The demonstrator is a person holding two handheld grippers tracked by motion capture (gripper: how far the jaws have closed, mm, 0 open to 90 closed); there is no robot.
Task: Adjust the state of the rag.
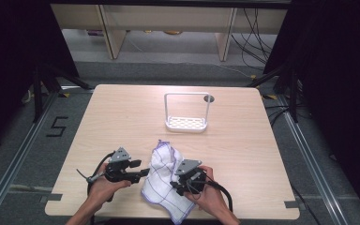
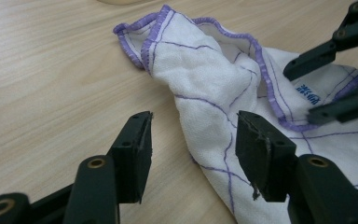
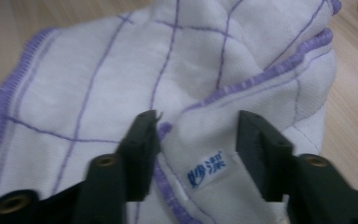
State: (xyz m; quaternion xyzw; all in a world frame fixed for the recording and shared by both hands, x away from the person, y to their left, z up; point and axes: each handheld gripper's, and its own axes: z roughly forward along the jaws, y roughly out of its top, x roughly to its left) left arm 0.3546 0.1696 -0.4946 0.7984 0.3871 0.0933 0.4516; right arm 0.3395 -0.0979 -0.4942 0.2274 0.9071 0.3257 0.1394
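Now my right tool (image 3: 193, 135) stands wide over the cloth (image 3: 121, 70), its labelled corner between the jaws. My left tool (image 2: 193, 140), also wide, has the cloth's edge just ahead on the bench (image 2: 51, 70).

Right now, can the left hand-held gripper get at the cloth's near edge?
Probably yes. The left hand-held gripper is open, its jaws either side of the cloth edge on the bare table. The right hand-held gripper sits farther along the cloth, not between them.
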